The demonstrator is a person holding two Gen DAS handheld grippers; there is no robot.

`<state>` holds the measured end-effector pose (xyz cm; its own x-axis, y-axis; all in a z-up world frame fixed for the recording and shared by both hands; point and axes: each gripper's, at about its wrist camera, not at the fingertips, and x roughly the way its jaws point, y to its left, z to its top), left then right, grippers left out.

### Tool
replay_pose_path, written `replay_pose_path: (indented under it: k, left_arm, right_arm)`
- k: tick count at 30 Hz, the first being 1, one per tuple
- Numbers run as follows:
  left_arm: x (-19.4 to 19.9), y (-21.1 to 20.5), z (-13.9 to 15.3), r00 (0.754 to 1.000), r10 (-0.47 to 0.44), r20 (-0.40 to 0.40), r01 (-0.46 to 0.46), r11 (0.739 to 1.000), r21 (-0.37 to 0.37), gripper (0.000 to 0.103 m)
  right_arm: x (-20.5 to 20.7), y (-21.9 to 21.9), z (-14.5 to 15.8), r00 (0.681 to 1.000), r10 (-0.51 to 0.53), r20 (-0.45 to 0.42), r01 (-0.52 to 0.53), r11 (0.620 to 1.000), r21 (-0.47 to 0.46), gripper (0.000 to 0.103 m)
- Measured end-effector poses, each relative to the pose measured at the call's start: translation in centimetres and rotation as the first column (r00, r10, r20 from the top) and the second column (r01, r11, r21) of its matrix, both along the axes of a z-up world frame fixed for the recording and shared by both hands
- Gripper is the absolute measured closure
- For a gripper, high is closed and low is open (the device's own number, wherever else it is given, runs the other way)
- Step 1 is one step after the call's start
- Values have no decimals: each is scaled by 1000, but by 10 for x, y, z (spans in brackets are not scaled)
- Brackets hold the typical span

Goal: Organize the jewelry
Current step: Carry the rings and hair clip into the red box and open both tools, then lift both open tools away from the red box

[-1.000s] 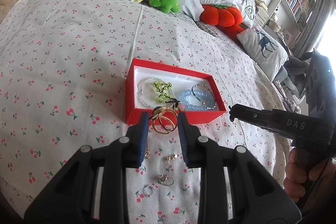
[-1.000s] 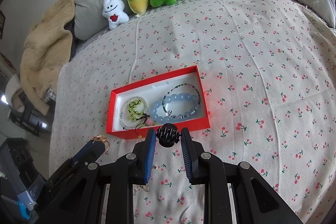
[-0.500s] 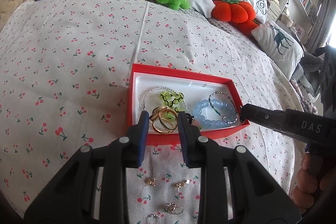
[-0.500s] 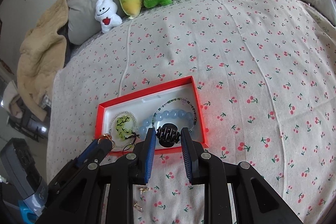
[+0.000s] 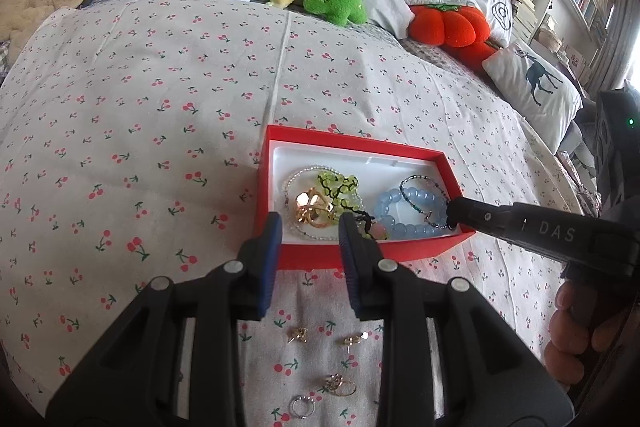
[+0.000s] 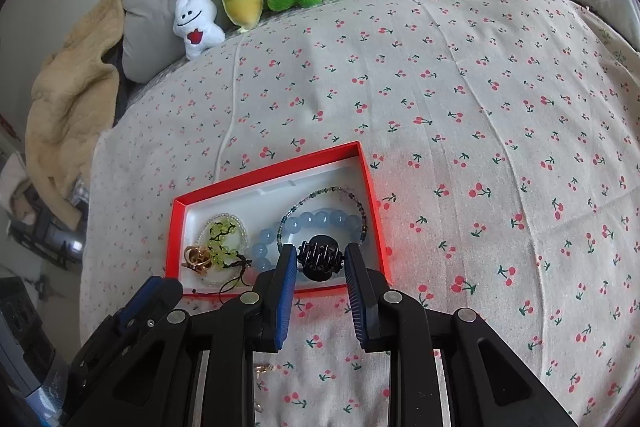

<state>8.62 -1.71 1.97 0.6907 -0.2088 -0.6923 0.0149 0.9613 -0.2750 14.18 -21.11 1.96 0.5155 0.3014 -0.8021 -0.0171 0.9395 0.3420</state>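
Over the red box (image 6: 372, 195) on the bed, the right tongs (image 6: 321, 263) clamp a stiff, light, springy black hair claw (image 6: 320, 258) by its sides, while the left tongs (image 5: 308, 227) stand apart above the slippery gold rings (image 5: 310, 211) lying inside.

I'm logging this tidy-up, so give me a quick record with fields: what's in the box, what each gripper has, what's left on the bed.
box contents: red box holds gold rings, green bead charm, blue bead bracelet
left gripper: empty, above the box's near edge
right gripper: shut on black hair clip
left on bed: small earrings and rings
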Motion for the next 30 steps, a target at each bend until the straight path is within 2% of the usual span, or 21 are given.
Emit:
replay_pose_path:
  k: [2,3,5,6,12,17,30]
  left_arm:
    - [-4,3,1,1000,5,-4,-5,1000,-5,68]
    - [-6,4,2,1000,8,-7,-8,1000,-5,63]
    - [-10,7,3,1000,20,-11,-20,1000,-3,56]
    - [-12,10,4,1000,28,-13,-28,1000,-1,52]
    - [-26,20,5,997,57,-47,-56,998,24,37]
    - [-37,30,3,994,70,-88,-68,997,21,28]
    - [-61,41,-14,974,54,-219,-49,998,27,13]
  right_arm:
    - [0,-1,-1,1000,-16,0,16,1000,9,76]
    - [0,-2,-1,1000,-18,-3,18,1000,13,72]
    - [-2,-3,-1,1000,-22,-2,22,1000,21,55]
    - [-5,-3,1,1000,-23,7,23,999,30,42]
    - [-20,0,14,999,10,39,-10,1000,11,41]
    - [-32,-1,16,1000,21,22,-21,1000,7,39]
    - [-68,0,8,998,53,-14,-54,997,-47,26]
